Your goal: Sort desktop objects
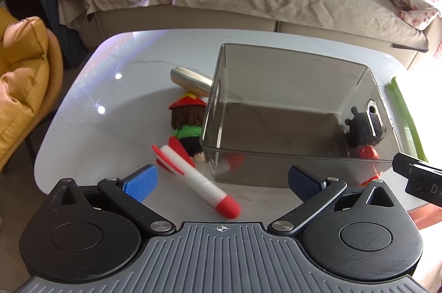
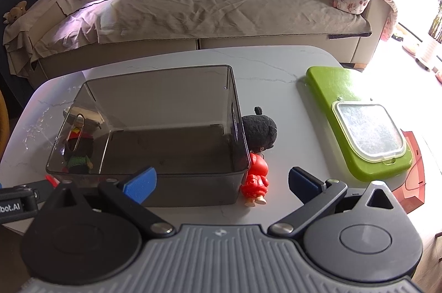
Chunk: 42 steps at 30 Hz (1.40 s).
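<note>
**Left wrist view: both grippers spread, toys lying outside the bin**

Left wrist view showed the left gripper (image 1: 222,181) with its jaws spread wide and nothing between them. It hung over the near edge of the white marble bench (image 1: 91,110). A foam rocket (image 1: 197,179) with a white body, red nose and red fins lay flat on the bench in the gap ahead of the jaws, nose toward 5 o'clock. A smoked transparent bin (image 1: 298,110) stood at 1 o'clock from the gripper, with no toy inside it. A knitted doll (image 1: 187,124) in a red hat and green top lay against the bin's left wall at 11 o'clock. A beige brush-like item (image 1: 190,80) lay beyond the doll; its type could not be determined.

Right wrist view showed the right gripper (image 2: 222,181) likewise spread and holding nothing. The bin (image 2: 154,88) stood at 11 o'clock. A red-suited figurine (image 2: 257,182) with a black plush head lay on the bench, touching the bin's right wall, directly ahead at 12 o'clock. A green lid (image 2: 326,83) with a clear window panel lay flat at 2 o'clock, well apart from the bin.
</note>
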Tool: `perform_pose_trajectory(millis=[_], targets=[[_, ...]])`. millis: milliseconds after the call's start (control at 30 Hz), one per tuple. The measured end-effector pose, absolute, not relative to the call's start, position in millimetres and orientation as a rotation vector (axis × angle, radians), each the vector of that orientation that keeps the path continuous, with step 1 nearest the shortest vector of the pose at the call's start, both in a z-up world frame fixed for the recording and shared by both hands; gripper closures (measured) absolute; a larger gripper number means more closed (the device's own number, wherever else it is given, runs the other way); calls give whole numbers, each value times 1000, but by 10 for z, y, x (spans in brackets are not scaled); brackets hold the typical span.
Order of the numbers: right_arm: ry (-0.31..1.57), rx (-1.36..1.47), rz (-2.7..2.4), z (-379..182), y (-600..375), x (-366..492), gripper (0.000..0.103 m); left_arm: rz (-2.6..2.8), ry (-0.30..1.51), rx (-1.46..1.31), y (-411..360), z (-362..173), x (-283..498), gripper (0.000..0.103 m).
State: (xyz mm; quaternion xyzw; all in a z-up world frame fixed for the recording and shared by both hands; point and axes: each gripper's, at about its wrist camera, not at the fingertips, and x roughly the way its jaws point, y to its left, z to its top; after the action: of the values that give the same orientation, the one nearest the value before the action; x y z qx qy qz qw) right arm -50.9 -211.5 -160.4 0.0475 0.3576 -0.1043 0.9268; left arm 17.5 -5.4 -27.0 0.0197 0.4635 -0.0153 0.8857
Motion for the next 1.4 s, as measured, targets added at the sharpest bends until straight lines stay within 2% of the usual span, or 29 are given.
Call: perform_pose_trajectory(millis=[567, 933, 1400], targets=[[721, 58, -193, -1633, -2094, -503, 0, -25, 983, 53, 28, -369, 198, 0], [718, 119, -195, -1840, -2482, -414, 0, 59, 1027, 63, 424, -623, 335, 0], [709, 203, -201, -2118, -3010, -302, 0, 64, 1177, -207, 810, -1500, 656, 0]])
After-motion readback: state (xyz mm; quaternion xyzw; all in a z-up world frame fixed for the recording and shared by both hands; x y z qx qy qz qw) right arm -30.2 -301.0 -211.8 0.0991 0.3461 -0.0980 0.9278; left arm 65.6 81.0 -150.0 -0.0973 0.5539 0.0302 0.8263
